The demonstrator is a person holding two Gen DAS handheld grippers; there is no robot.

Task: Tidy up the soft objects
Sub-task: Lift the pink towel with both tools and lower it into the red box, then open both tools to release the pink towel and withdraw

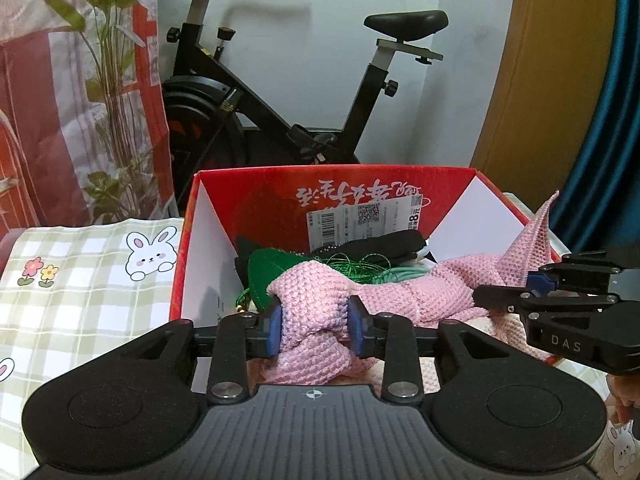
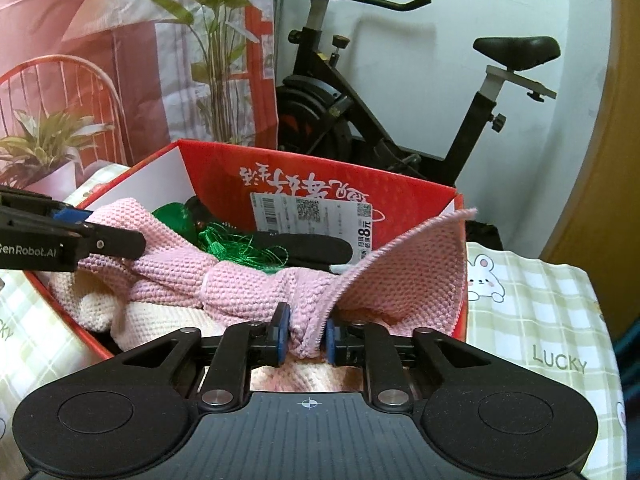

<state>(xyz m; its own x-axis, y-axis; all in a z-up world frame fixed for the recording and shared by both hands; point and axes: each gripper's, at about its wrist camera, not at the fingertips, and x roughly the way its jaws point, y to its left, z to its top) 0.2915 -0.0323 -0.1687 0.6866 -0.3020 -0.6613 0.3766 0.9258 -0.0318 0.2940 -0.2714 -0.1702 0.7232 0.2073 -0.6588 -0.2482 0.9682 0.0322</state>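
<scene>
Over the red box [image 1: 188,248], both grippers pinch the pink knit cloth [image 1: 320,300]. Left gripper [image 1: 316,330] bunches a thick fold, right gripper [image 2: 306,334] nearly closed on a thin one (soft, floppy, light; best gripped by bunched folds).

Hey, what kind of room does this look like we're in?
Probably a room in a home, not a lab: an exercise bike stands by the wall, a bunny-print checked cloth covers the surface, and a red cardboard box holds knitted things.

"DAS" on right gripper [image 1: 536,284] body; "SenRobot.AI" on left gripper [image 2: 76,216] body. "LUCKY" on checked cloth [image 2: 560,360]. Large "8" on white barcode label [image 2: 312,220] inside red box [image 2: 224,168].
</scene>
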